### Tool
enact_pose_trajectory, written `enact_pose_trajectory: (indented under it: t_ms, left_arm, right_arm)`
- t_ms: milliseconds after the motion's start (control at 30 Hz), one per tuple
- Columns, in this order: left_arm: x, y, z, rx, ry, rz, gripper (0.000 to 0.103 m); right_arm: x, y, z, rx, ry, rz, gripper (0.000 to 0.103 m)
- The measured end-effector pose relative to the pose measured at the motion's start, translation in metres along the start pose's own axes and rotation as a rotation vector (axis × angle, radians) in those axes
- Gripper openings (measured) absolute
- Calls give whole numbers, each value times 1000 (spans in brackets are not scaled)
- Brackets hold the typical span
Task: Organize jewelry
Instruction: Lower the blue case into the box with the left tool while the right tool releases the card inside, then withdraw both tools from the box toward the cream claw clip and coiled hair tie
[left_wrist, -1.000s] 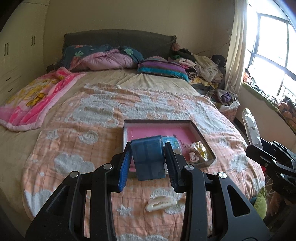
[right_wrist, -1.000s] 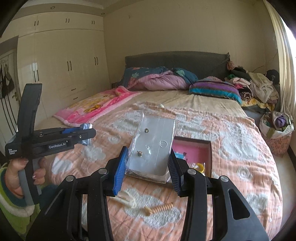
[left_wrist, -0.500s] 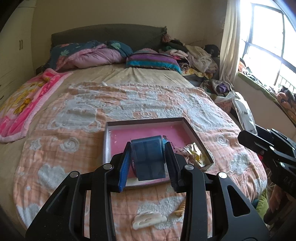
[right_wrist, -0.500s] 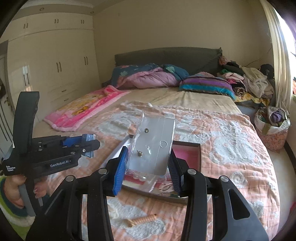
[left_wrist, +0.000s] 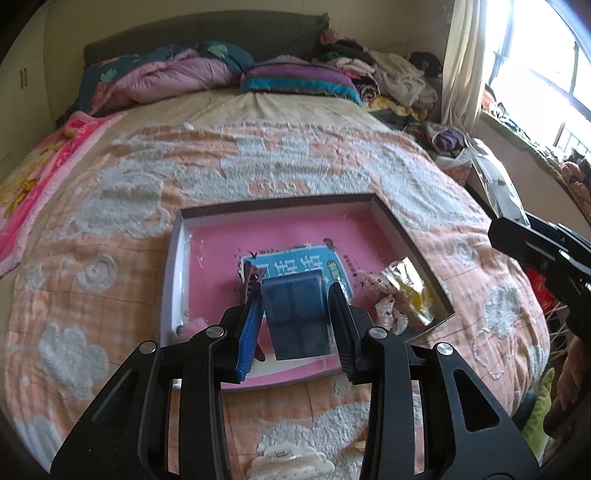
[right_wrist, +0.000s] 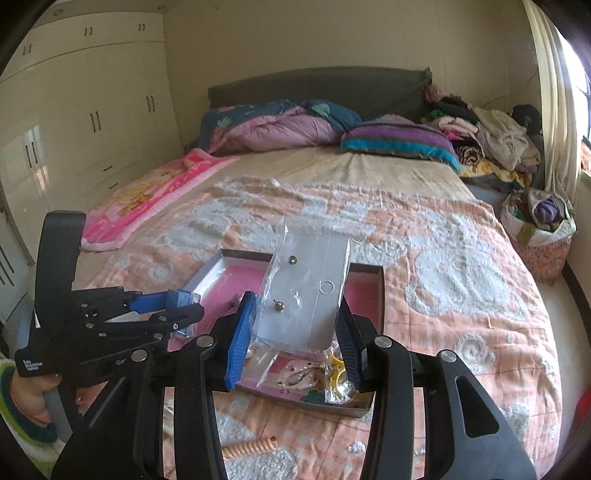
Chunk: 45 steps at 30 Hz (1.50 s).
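My left gripper (left_wrist: 295, 321) is shut on a small blue see-through compartment box (left_wrist: 295, 314), held just above the pink-lined tray (left_wrist: 176, 258) on the bedspread. In the right wrist view my right gripper (right_wrist: 295, 332) is shut on a clear plastic bag (right_wrist: 306, 284) that holds a grey card with small studs and a ring. That bag hangs over the same tray (right_wrist: 380, 291). The left gripper (right_wrist: 181, 308) shows at the left there, in a person's hand. Inside the tray lie a blue printed card (left_wrist: 295, 264) and a crumpled yellow packet (left_wrist: 406, 288).
A white hair claw (left_wrist: 291, 463) and a beige spiral hair tie (right_wrist: 251, 448) lie on the orange bedspread in front of the tray. Pillows (right_wrist: 399, 142) and piled clothes (right_wrist: 495, 136) sit at the headboard. A wardrobe (right_wrist: 81, 122) stands left, a basket (right_wrist: 539, 229) right.
Both grippers have moved forward and down toward the tray, each still holding its item. The blue box and the clear bag now hang over the tray.
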<state>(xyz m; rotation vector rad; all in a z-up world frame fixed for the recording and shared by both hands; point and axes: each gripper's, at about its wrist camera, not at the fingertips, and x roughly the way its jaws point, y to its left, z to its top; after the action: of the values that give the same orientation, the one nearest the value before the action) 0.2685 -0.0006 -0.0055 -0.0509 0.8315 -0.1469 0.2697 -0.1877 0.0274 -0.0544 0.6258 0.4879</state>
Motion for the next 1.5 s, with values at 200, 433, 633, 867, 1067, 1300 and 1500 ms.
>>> enact_pose_trajectory:
  t_ms: [200,433,633,867,1067,1300,1500]
  left_arm:
    - [25,3,-5,-1,44,0,28]
    - [42,9,-9,-5,66,-8,28]
    - [50,15,-11,-7,78,-3,28]
    - [49,18,-13,-12,82,-2,28]
    - [44,17,-13,-6,78,1,28]
    - [23,11,-10,-6,58,5,28]
    - [-4,4,-6,-2,21,14,45]
  right_arm:
    - [28,-4,-7,-7,43,-16,41]
    - [59,-5,-19,-10,97,-13,41]
    - [78,-6,-28,-5,137,-6,42]
    - [93,-6,-37,18,180,9,46]
    - [79,-8,-36,43,158,12,52]
    - [43,-11,-31,66,98,6,61]
    - [4,-9,-27,81,31,3,75]
